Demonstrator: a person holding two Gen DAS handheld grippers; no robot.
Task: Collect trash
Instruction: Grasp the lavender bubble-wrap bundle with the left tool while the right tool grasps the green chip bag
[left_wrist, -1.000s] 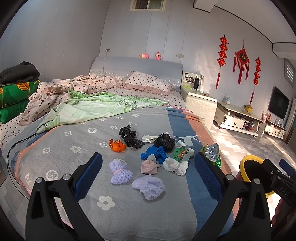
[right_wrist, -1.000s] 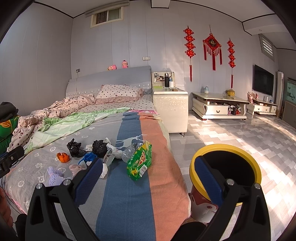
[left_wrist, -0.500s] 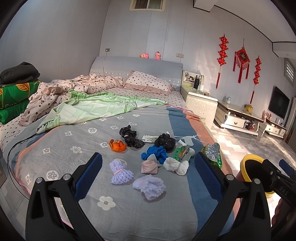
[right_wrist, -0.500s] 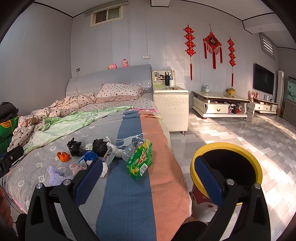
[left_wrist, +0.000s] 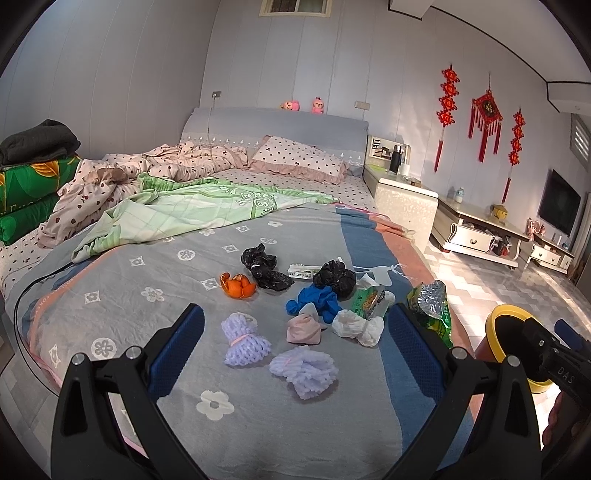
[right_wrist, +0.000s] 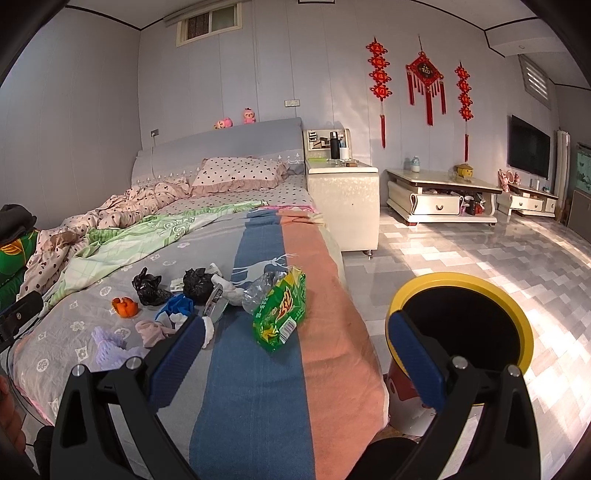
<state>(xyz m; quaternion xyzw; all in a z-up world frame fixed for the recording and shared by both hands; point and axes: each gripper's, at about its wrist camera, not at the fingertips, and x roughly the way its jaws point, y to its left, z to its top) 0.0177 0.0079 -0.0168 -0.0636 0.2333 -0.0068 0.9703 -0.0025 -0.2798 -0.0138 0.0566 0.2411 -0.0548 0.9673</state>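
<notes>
One wide bed (left_wrist: 122, 295) fills the left of the room, its grey, blue and salmon striped cover carrying all the litter near the foot. To its right, on the tiled floor, stands a yellow-rimmed bin (right_wrist: 461, 284), just beside the bed's near right corner. The left gripper (left_wrist: 295, 336) hovers above the near end of the cover with its jaws spread wide and nothing between them; the right gripper (right_wrist: 295, 347) is likewise wide apart and empty, one blue pad over the cover, the other over the bin's rim. A green snack bag (right_wrist: 280, 310) lies on the blue and salmon stripes, right of the main scatter. Left of it sit two lilac foam nets (left_wrist: 243, 339), two black bags (left_wrist: 264, 266), a blue glove (left_wrist: 314, 301), white crumpled paper (left_wrist: 356, 325) and an orange peel (left_wrist: 237, 285).
</notes>
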